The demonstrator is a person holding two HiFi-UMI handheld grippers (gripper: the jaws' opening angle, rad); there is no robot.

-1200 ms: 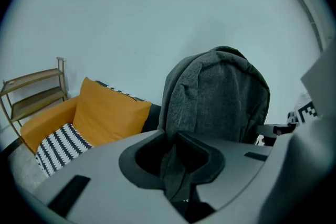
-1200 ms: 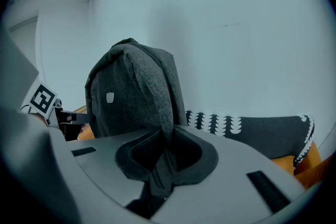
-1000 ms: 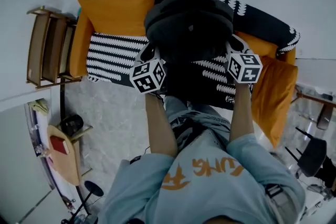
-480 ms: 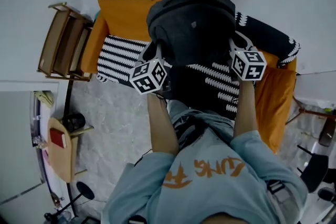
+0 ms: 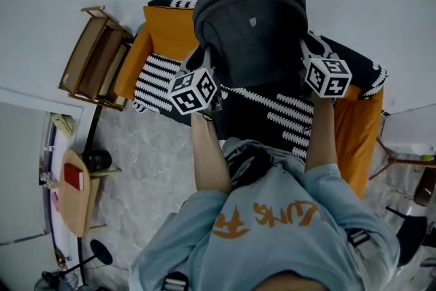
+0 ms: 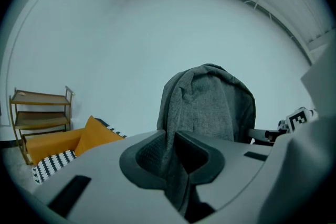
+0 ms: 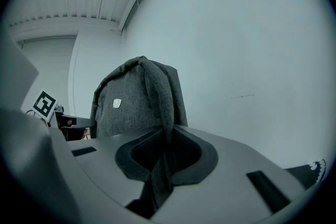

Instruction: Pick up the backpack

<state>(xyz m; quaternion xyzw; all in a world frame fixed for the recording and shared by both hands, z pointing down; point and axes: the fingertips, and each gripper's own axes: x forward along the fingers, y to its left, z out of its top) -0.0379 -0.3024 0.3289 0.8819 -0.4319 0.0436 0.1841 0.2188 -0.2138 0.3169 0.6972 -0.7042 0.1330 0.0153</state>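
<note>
A dark grey backpack [image 5: 250, 31] hangs in the air above the sofa, held upright between both grippers. My left gripper [image 5: 208, 68] is shut on the fabric of the backpack's left side; in the left gripper view the grey cloth [image 6: 205, 107] runs down into the pinch of the left gripper [image 6: 176, 165]. On the other side my right gripper [image 5: 305, 54] is shut on the right edge, and the right gripper view shows the backpack [image 7: 136, 99], with its small badge, pinched by the right gripper [image 7: 163, 165].
Below lies an orange sofa [image 5: 354, 126] with a black-and-white patterned throw [image 5: 272, 109] and an orange cushion [image 5: 170, 34]. A wooden shelf unit [image 5: 92, 58] stands at its left end. A small wooden side table [image 5: 75, 191] is at the lower left.
Both grippers have risen together with the backpack, lifting it off the sofa seat; it now hangs higher, against the wall.
</note>
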